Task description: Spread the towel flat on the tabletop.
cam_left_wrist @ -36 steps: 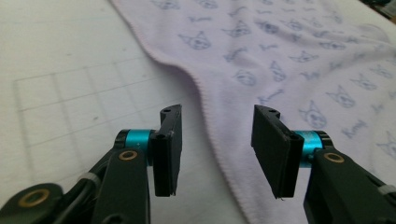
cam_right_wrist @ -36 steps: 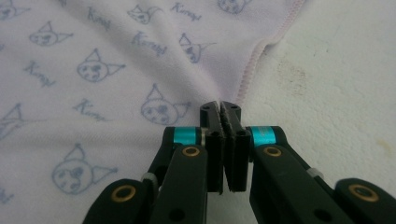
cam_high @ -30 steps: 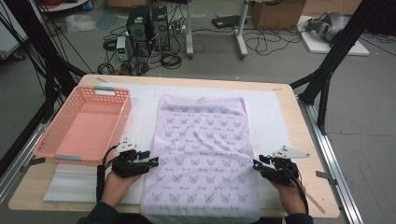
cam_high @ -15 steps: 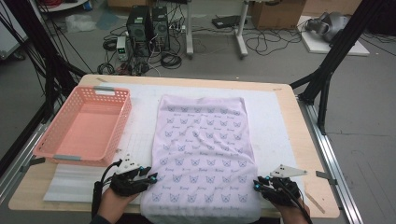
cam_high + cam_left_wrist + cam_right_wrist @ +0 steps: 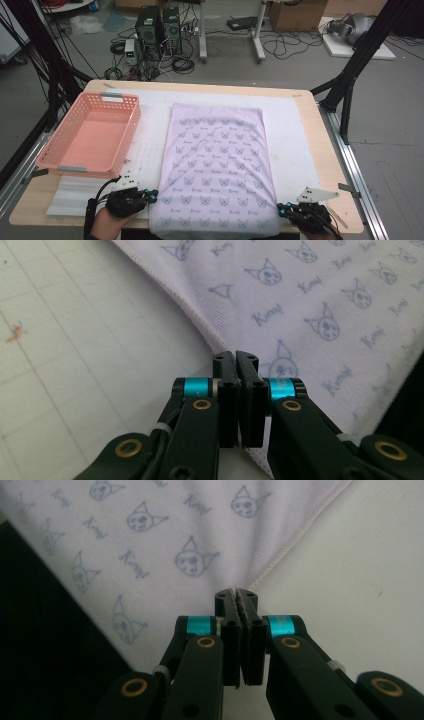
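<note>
My left gripper (image 5: 153, 196) is clenched on the left hem of the lilac cat-print towel (image 5: 218, 165), close to its near corner; its jaws have just been closing, and in the left gripper view (image 5: 235, 356) the stitched edge runs in between the pads. My right gripper (image 5: 281, 210) has likewise just been closing and now pinches the towel's right hem near the other near corner, the seam caught at the tips (image 5: 236, 593). The towel lies flat and lengthwise on the white mat (image 5: 150, 150), its near end hanging a little over the table's (image 5: 327, 150) front edge. Left of the towel, apart from it, sits the pink plastic basket (image 5: 47, 160). Beyond the towel's far end, computer towers (image 5: 157, 27) stand on the floor.
</note>
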The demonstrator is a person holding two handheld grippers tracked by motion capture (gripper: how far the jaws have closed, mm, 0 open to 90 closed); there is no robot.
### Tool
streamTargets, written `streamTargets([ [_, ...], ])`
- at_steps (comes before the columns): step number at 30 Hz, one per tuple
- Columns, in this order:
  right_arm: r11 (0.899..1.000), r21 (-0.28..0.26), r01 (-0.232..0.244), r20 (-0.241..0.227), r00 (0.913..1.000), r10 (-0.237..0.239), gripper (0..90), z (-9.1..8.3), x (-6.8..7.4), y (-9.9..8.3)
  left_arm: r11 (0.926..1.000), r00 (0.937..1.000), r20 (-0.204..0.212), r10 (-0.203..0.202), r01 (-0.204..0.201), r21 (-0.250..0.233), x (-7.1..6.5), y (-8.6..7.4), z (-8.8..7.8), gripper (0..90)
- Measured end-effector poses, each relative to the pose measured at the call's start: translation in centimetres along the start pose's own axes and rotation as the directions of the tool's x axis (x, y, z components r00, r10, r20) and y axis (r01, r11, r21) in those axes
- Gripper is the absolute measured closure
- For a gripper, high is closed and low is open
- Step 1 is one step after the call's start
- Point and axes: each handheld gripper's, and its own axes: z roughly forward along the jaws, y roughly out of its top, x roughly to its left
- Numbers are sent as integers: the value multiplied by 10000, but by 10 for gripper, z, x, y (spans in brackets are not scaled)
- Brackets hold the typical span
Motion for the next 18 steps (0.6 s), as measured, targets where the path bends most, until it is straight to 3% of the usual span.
streamTargets([
  [3, 9998, 81, 176, -160, 9997, -175, 888, -6, 6, -4, 9998, 9998, 124, 155, -154, -134, -4, -7, -6, 858],
  [4, 9998, -45, 181, -142, 9997, -182, 862, -8, 6, -5, 9996, 9998, 167, 117, -112, -259, -3, -7, -6, 790],
  [5, 9997, -236, 92, -86, 9999, -94, 772, -8, 5, -4, 9993, 9999, 98, -30, 34, -366, -1, -5, -5, 646],
  [6, 9985, -534, -117, 67, 9999, 121, 632, -8, 3, -2, 9987, 10000, -1, -91, 91, -498, 2, -2, -3, 559],
  [7, 9951, -904, -388, 188, 9990, 407, 599, -7, 1, 0, 9976, 9998, -59, -177, 173, -670, 4, 1, -2, 511],
  [11, 9830, -1700, -699, 929, 9919, 866, 565, 3, -10, 17, 9914, 9988, -201, -438, 410, -1246, 16, 15, 9, 491],
  [14, 9776, -1891, -921, 1698, 9775, 1249, 566, 18, -21, 31, 9879, 9965, -429, -722, 655, -1403, 26, 25, 20, 492],
  [18, 9727, -1950, -1260, 2089, 9636, 1667, 600, 40, -42, 47, 9855, 9935, -579, -983, 891, -1443, 39, 39, 39, 517],
])
